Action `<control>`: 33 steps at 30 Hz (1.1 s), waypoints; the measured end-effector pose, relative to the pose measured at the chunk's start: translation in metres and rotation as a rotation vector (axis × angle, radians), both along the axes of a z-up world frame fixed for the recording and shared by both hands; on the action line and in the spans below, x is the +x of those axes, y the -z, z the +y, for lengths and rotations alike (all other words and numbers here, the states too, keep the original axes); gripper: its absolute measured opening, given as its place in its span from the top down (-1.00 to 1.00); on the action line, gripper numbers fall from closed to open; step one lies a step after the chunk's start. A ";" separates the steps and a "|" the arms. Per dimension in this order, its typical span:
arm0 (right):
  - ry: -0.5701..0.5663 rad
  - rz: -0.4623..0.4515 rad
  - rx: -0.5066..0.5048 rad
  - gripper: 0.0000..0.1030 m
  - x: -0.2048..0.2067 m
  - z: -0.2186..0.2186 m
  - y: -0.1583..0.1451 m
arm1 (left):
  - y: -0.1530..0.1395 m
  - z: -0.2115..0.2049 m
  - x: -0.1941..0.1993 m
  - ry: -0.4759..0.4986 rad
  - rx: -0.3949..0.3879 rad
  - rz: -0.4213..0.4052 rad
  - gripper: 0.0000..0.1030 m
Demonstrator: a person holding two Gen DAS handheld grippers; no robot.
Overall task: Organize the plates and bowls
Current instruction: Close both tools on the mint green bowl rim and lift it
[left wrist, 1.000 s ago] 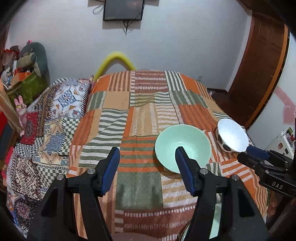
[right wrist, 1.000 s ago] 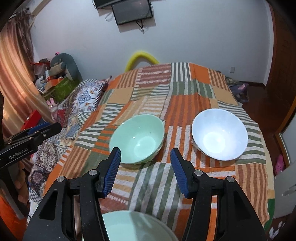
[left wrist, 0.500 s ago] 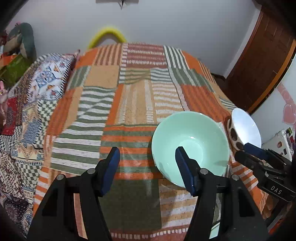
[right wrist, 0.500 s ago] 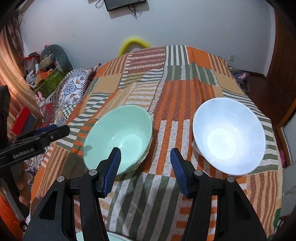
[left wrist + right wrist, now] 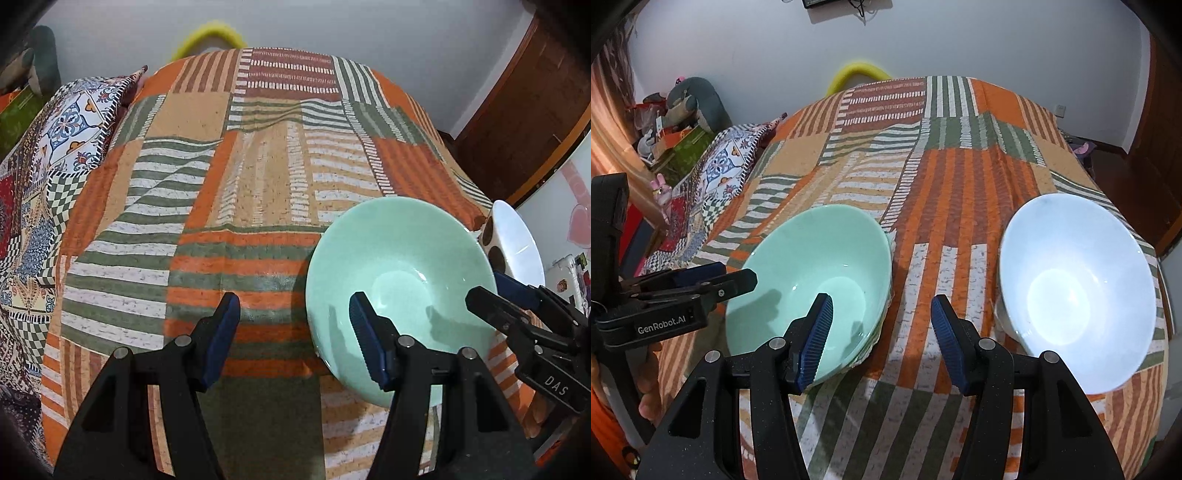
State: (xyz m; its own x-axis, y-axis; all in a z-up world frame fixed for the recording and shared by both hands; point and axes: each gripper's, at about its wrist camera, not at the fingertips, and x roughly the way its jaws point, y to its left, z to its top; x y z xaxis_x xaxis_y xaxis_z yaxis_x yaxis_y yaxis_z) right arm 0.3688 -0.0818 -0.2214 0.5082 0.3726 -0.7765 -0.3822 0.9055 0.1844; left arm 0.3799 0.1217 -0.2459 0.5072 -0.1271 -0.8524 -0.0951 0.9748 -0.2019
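Mint-green bowl (image 5: 399,280) sits on the striped patchwork bedspread (image 5: 258,177), seen first from the left wrist camera. The left gripper (image 5: 293,315) hangs over the spread with its blue-padded jaws spread wide and nothing between them; its right pad overlaps the bowl's near side, and whether it touches cannot be told. Right of the green bowl, a white bowl (image 5: 517,236) with brown dots on its outer wall is partly cut off by the green rim and by the right gripper (image 5: 495,291), which reaches in from the frame's edge over the green bowl's right rim. How far that gripper gapes is unclear from here. A patterned pillow (image 5: 70,122) lies left of the bowl, at the bed's far side.

From the right wrist camera, the right gripper (image 5: 881,317) is wide open and empty, poised above the spread between the two bowls. The green bowl (image 5: 812,280) lies to its left, the white bowl (image 5: 1075,284) to its right, both apart. Stacked rims seem to show under the green bowl, though it is hard to make out. The left gripper (image 5: 713,277) enters from the left beside the green bowl, jaw gap hidden side-on.
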 end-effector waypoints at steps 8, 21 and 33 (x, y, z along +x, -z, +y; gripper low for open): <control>-0.018 0.051 0.026 0.50 0.007 0.003 0.011 | 0.015 -0.003 0.004 0.030 -0.032 0.055 0.36; -0.018 0.029 -0.024 0.62 0.000 0.015 0.006 | 0.009 -0.014 0.000 0.068 -0.040 0.054 0.76; -0.002 0.000 0.026 0.62 -0.019 0.003 -0.022 | -0.041 -0.028 -0.037 0.086 0.005 -0.045 0.76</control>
State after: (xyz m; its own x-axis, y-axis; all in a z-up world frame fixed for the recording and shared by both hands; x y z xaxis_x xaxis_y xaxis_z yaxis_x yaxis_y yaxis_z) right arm 0.3503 -0.0790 -0.1990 0.5078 0.3935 -0.7664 -0.3840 0.8997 0.2075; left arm 0.3431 0.0934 -0.2047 0.5323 -0.1679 -0.8297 -0.0020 0.9799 -0.1995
